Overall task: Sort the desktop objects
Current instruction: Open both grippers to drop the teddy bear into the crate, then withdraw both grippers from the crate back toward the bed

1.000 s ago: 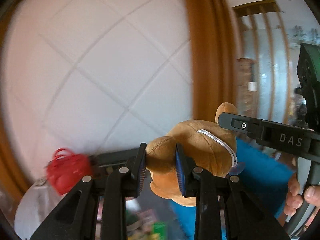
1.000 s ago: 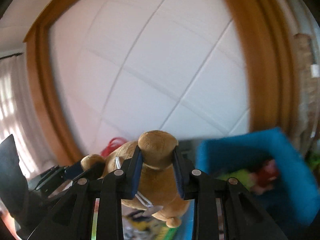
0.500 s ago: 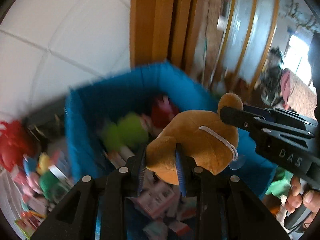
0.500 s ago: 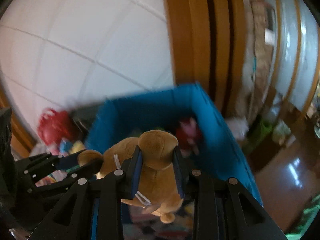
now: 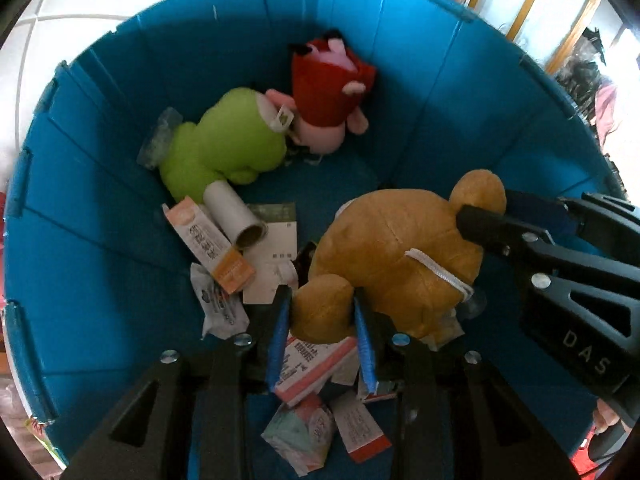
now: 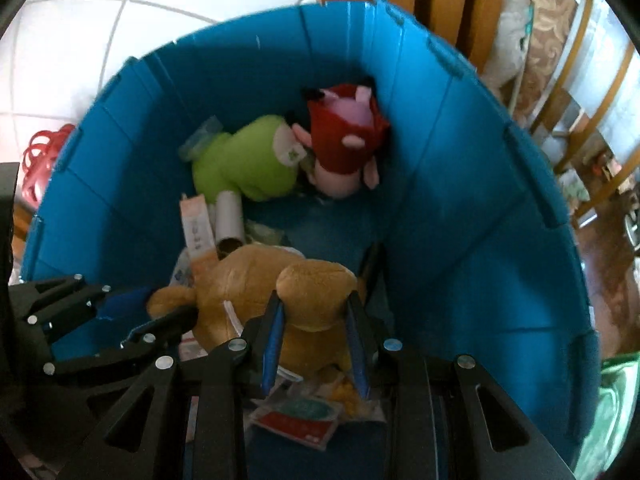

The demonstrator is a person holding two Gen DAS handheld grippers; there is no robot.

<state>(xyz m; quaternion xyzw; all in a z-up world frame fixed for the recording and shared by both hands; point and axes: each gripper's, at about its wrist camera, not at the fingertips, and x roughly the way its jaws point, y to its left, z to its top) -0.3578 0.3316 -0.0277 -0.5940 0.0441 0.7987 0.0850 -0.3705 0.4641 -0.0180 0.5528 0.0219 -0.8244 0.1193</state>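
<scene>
Down inside the blue bin (image 5: 120, 240) is where I've got the brown teddy bear (image 5: 392, 248) right now, strung between my 2 hands. My left gripper (image 5: 322, 320) is pinching 1 rounded brown limb, and those jaws have just been easing open a little with the limb still wedged between the blue pads. My right gripper (image 6: 314, 320) is clamped on another stubby part of the bear, pads pressed in on both sides.

What matters for letting go, I reckon: the bear's body runs crosswise between the 2 grippers, sitting straight ahead of and just below both sets of jaws, over the near part of the bin floor. Neither hand is really nearer, each owns its own end. Under it there's a heap of small cartons (image 5: 208, 240) and packets, plus a cardboard tube (image 5: 236, 216), so it'd land on clutter, not bare floor. The green plush (image 5: 224, 140) and red and pink plush (image 5: 328, 92) are well apart from it against the far wall.

Hard to tell: whether the bear's underside is already touching the packets, since my own jaws block that. Its face is turned away too, and the right-hand view is a bit blurred.
</scene>
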